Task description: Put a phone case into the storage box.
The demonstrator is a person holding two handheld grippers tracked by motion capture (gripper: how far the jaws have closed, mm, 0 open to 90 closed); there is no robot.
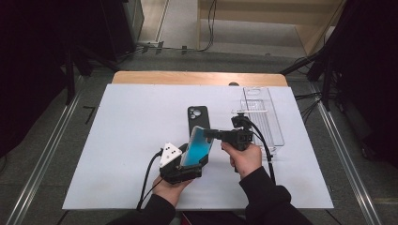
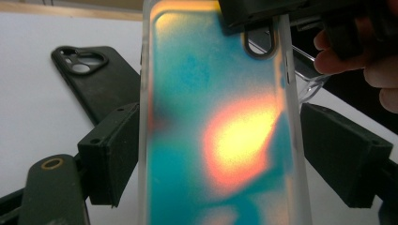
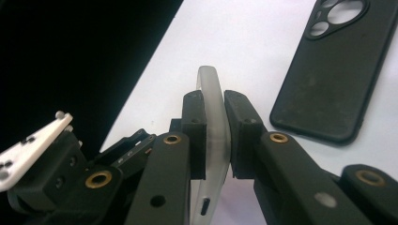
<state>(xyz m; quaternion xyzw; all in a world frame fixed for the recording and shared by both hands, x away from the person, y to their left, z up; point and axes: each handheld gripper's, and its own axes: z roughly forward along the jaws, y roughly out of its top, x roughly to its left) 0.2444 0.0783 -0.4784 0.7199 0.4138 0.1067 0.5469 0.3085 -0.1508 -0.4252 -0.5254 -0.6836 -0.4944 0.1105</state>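
Iridescent phone case: held tilted above the counter, just before the black phone case. Clamped across its sides by the left hand-held gripper; top edge pinched by the right hand-held gripper.

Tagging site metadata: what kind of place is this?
Probably a lab or studio data-capture station: a table under a white sheet, metal floor rails, loose cables, dark curtains around it. Phone cases and a clear tray are staged props.

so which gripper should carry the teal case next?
Probably left. The left gripper clamps the teal case across its width from below, while the right gripper only pinches its top edge; the black case lies flat beyond.
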